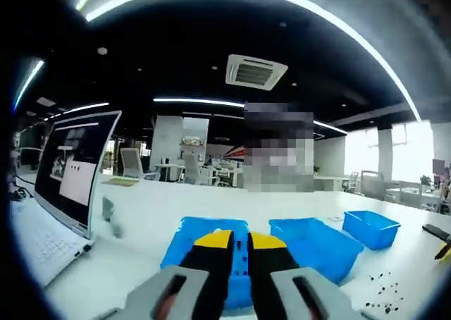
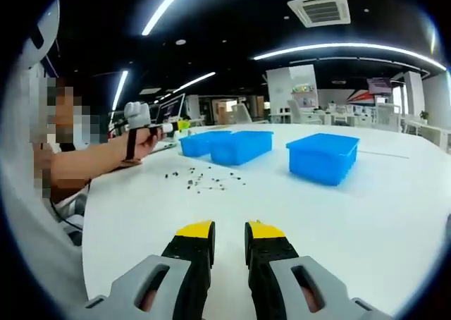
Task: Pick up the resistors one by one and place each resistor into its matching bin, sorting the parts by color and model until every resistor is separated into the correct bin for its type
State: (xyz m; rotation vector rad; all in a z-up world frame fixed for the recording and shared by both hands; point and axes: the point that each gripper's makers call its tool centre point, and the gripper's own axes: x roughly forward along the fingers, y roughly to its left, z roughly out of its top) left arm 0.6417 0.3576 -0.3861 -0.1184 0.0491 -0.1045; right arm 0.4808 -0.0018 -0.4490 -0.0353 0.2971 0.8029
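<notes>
the resistors [image 2: 206, 180] lie as a loose scatter of small dark specks on the white table [image 2: 366, 214], left of centre in the right gripper view, just in front of the blue bins; in the left gripper view the same scatter [image 1: 384, 281] sits at the lower right. i see three blue bins: one [image 2: 323, 156] right of centre, and two [image 2: 242, 146] [image 2: 201, 142] close together further left. i can't see inside any of them, so i judge the sorting barely begun, with the pile waiting. my right gripper [image 2: 230, 228] hovers low over bare table, well short of the specks, jaws narrowly parted and holding nothing. my left gripper [image 1: 240, 240] points at a bin [image 1: 189, 237], jaws nearly together, nothing visibly between them. the hand [image 2: 144, 142] carrying it shows at the upper left of the right gripper view.
</notes>
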